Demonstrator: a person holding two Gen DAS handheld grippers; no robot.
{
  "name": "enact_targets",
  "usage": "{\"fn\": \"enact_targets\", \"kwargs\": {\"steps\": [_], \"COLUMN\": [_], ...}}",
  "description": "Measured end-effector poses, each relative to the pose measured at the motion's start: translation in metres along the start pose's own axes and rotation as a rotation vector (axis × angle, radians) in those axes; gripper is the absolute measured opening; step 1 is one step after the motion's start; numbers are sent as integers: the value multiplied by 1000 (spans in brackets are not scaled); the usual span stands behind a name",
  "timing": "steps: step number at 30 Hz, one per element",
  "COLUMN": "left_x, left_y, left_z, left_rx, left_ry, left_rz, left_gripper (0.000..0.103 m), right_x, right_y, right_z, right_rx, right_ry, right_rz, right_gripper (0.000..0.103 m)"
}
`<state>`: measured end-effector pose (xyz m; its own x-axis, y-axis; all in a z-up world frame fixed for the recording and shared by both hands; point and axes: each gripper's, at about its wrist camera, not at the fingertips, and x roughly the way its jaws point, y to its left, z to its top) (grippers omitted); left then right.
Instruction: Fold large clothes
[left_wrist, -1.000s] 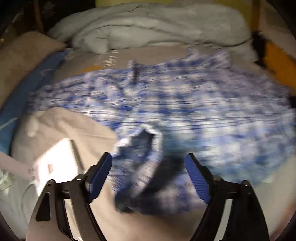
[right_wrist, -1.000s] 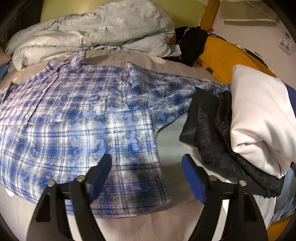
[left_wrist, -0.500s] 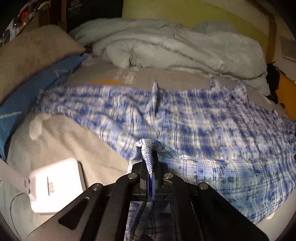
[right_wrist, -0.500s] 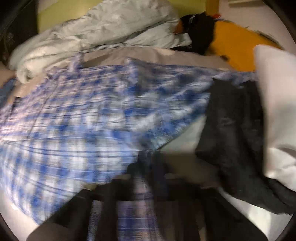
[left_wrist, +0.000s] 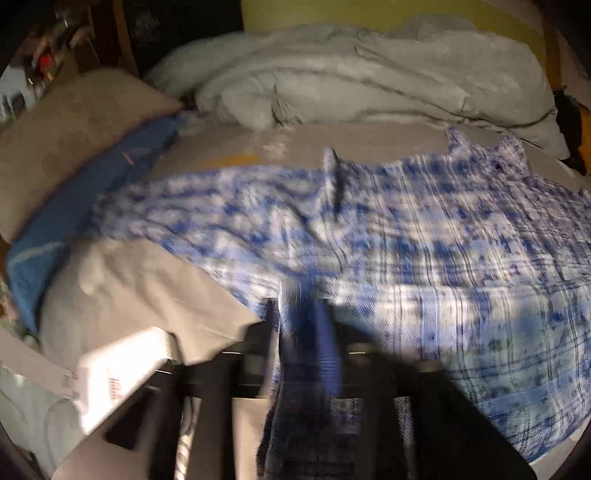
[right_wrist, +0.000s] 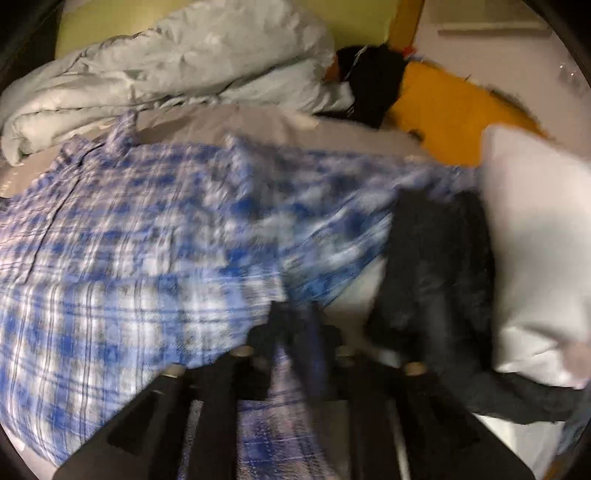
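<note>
Blue-and-white plaid cotton shirt (left_wrist: 424, 236) lies spread on the grey bedsheet (left_wrist: 369, 140) ahead of both my jaws. My left gripper (left_wrist: 308, 332) is clamped tight on its hem fold; my right gripper (right_wrist: 295, 328) likewise pinches the opposite hem corner. Both views blurred.

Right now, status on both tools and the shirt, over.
Left tool shut on shirt hem. Right tool shut on shirt too. Shirt spread on bed, views blurred. Dark clothes and white pillow crowd right side.

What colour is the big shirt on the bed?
Blue and white plaid shirt, clearest in the right wrist view.
</note>
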<state>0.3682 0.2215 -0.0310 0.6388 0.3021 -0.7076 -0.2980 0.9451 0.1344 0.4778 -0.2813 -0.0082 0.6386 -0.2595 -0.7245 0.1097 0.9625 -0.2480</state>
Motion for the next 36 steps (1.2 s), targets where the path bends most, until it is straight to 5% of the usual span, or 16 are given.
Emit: {"fn": "enact_targets", "kwargs": {"steps": [4,11,16,21,28,30,36], "left_x": [-30,-63,-70,-68,-79,-85,-101], "left_y": [1,-9,-17,-25,-32,-34,-37], "left_z": [1,-14,-22,-29,-25,-25,-28], "left_rx": [-23,-69,-65,-53,-72,-65,-66], "left_ry": [-90,-116,-121,-120,-104,-116,-139], "left_rz": [-39,-84,-113,-117,-205,-219,-272], "left_gripper": [64,92,92,92,93,95,103], "right_x": [-16,-32,-28,-44,-56,-62,-99], "right_y": [3,-2,-12,0,-3,-4,6], "right_z": [6,12,12,11,4,-1,-16], "right_rx": [12,3,58,-11,18,39,44], "right_ry": [-39,-86,-49,-117,-143,-149,-221], "right_rz": [-74,-11,-20,-11,96,121,147], "right_gripper": [42,70,70,71,88,101,103]}}
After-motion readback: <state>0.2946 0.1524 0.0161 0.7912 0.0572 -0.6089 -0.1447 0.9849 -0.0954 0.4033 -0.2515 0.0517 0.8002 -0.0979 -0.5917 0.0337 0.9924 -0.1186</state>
